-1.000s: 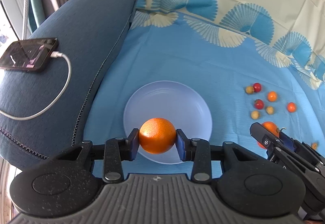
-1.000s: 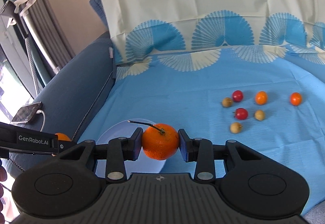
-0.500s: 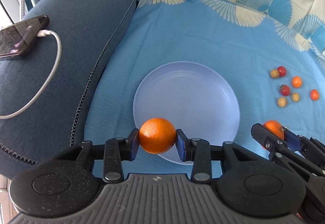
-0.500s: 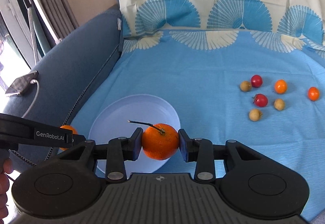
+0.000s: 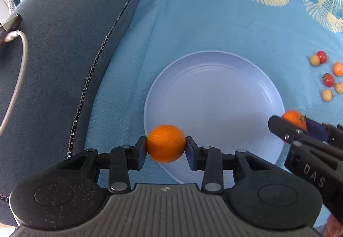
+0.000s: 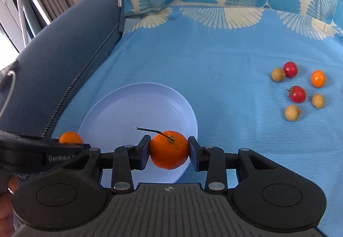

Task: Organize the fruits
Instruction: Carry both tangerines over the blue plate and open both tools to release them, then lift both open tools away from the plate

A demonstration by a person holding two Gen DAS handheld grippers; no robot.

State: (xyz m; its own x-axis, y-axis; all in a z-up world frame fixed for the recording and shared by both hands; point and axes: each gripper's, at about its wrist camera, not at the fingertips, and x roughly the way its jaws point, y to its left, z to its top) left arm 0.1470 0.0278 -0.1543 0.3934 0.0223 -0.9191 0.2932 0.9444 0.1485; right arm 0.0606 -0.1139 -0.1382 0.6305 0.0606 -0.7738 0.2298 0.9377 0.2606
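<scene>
Left gripper (image 5: 166, 146) clamps a plain orange (image 5: 166, 143) between nearly closed fingers; right gripper (image 6: 169, 150) likewise pinches a stemmed orange (image 6: 169, 149). A pale plate (image 5: 214, 69) lies just beyond both sets of fingertips

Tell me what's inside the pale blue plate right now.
Nothing lies in the plate: its visible floor is bare. Two held oranges, the left one and the right one, hover at its near rim and cover that part of the plate.
</scene>
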